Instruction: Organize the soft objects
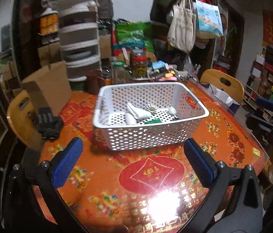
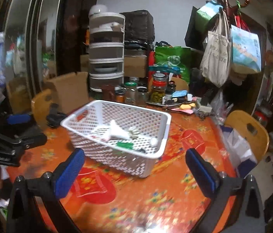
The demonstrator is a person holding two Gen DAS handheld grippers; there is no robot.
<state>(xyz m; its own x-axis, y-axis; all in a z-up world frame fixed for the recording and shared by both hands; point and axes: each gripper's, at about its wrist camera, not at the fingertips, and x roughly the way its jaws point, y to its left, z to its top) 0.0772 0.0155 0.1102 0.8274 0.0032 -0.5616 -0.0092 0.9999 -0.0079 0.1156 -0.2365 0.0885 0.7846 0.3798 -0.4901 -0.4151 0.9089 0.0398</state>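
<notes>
Above table: left tongs, right tongs wide open, empty.

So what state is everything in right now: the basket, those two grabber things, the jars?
Basket: upright on the table, holding white cloths.
Left hand-held gripper: open, empty.
Right hand-held gripper: open, empty.
Pickle jar: upright, lid on.
Cardboard box: flaps open.

Dim room, motion blur, fisheye edges dark, glare on table.
</notes>
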